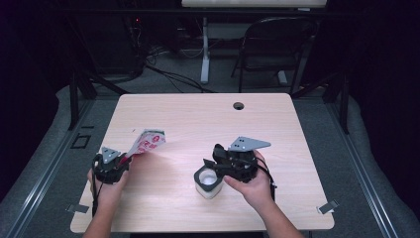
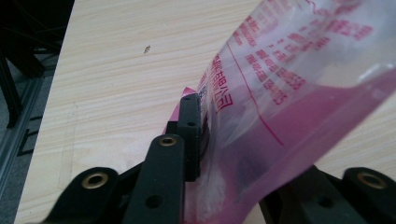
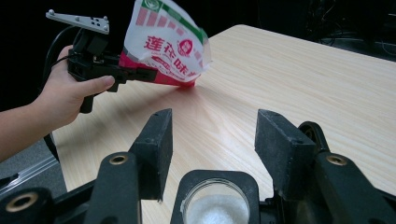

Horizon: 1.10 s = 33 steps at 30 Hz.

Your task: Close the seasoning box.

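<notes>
Left of the white square-bodied jar with a round opening and white granules inside (image 1: 207,182), which serves as landmark near the front edge of the pale wood-grain tabletop (image 1: 208,119), the left gripper (image 1: 130,156) holds a thin plastic pouch, white and clear with a pink-red base and red print (image 1: 147,142). The pouch is gripped at one lower corner and rises clear of the tabletop, angled up and away from the jar. In the left gripper view the jaws stand close about the film, one black pad (image 2: 190,135) flat against it; whether the far pad presses cannot be told, though the pouch hangs from that corner.

At the jar itself, the right gripper (image 1: 210,166) rests with its jaws set wide, one to either side of the jar's opening, gripping nothing.

Handling, by judgement: the pouch looks light, limp and slick, likely to sag or slip, and the contents would shift if it tilts. The seamed corner or top edge offers the firmest hold. The jar seems rigid; take it by its flat side walls.
</notes>
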Available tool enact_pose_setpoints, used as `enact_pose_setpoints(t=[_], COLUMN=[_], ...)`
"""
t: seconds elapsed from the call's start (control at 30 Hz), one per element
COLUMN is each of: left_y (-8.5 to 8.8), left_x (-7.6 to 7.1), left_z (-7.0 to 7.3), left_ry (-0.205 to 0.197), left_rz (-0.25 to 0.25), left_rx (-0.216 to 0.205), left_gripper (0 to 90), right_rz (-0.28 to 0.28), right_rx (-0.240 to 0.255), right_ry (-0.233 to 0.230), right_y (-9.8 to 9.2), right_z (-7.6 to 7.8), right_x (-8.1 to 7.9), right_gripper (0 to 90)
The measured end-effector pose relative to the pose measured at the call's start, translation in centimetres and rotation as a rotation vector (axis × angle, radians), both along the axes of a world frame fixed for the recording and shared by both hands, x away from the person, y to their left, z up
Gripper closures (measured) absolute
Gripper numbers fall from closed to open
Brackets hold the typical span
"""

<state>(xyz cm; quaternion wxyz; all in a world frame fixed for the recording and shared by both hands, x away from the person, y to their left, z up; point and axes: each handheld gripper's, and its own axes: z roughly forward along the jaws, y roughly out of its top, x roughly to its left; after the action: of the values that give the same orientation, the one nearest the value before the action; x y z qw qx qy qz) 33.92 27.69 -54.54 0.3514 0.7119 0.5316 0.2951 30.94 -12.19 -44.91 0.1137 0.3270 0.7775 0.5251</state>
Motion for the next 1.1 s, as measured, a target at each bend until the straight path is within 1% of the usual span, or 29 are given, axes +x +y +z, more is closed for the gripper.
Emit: enact_pose_setpoints(t=[0.03, 0.17, 0.2, 0.27, 0.33, 0.43, 0.47, 0.53, 0.57, 0.63, 0.67, 0.73, 0.8, 0.87, 0.93, 1.0, 1.03, 1.1], left_y=[0.0, -0.2, -0.3, -0.4, -0.5, -0.6, -0.6, -0.8, -1.1, -1.5, -1.8, -2.2, -2.6, -2.8, -2.9, -2.9, -2.9, -3.0], left_x=[0.0, -0.1, -0.1, -0.1, -0.1, -0.1, -0.2, -0.4, -0.5, -0.7, -0.8, -1.1, -1.4, -1.8, -2.2, -2.6, -2.8, -3.1], left_z=[0.0, 0.0, 0.0, 0.0, 0.0, 0.1, 0.2, 0.3, 0.5, 0.7, 0.8, 1.1, 1.4, 1.8, 2.0, 2.2, 2.2, 2.3], left_ry=[0.001, 0.006, 0.0, -0.003, -0.002, 0.013, 0.014, 0.004, 0.001, -0.004, -0.004, -0.004, -0.014, -0.017, -0.017, -0.012, 0.0, 0.007], left_rz=[-0.006, -0.032, -0.036, -0.043, -0.043, -0.066, -0.072, -0.076, -0.084, -0.094, -0.106, -0.122, -0.139, -0.156, -0.17, -0.181, -0.187, -0.195], left_rx=[-0.007, -0.01, -0.012, -0.014, -0.001, 0.006, 0.013, 0.03, 0.058, 0.093, 0.117, 0.142, 0.178, 0.203, 0.214, 0.203, 0.198, 0.189], left_gripper=[73.4, 66.4, 65.3, 60.1, 56.1, 50.5, 49.8, 47.9, 47.4, 46.0, 45.0, 44.2, 43.8, 43.8, 43.8, 44.0, 44.4, 44.2], right_rz=[0.0, 0.001, 0.0, 0.001, -0.001, -0.003, -0.002, -0.004, -0.006, -0.01, -0.012, -0.015, -0.016, -0.017, -0.021, -0.025, -0.027, -0.028], right_rx=[0.0, 0.0, 0.001, 0.001, -0.002, -0.001, 0.0, 0.004, 0.003, 0.004, 0.009, 0.009, 0.005, 0.007, 0.007, 0.018, 0.016, 0.014], right_ry=[0.0, 0.0, 0.0, 0.001, 0.0, 0.0, 0.0, -0.001, -0.001, -0.001, 0.0, 0.001, 0.002, 0.001, 0.001, 0.0, 0.0, -0.002], right_y=[0.0, 0.0, 0.0, 0.0, 0.0, -0.1, -0.1, -0.2, -0.2, -0.4, -0.4, -0.5, -0.5, -0.6, -0.8, -0.8, -0.9, -1.0], right_z=[0.0, 0.0, 0.0, 0.0, 0.0, 0.0, 0.0, 0.0, 0.1, 0.1, 0.1, 0.1, 0.1, 0.2, 0.2, 0.2, 0.3, 0.3], right_x=[0.0, 0.0, 0.0, 0.0, 0.0, 0.0, 0.0, 0.0, 0.0, 0.0, 0.1, 0.1, 0.1, 0.1, 0.2, 0.2, 0.2, 0.2], right_gripper=[47.1, 47.1, 47.0, 47.1, 47.1, 47.1, 47.1, 47.1, 47.0, 47.0, 47.0, 47.0, 46.9, 46.9, 46.9, 46.8, 46.8, 46.7])
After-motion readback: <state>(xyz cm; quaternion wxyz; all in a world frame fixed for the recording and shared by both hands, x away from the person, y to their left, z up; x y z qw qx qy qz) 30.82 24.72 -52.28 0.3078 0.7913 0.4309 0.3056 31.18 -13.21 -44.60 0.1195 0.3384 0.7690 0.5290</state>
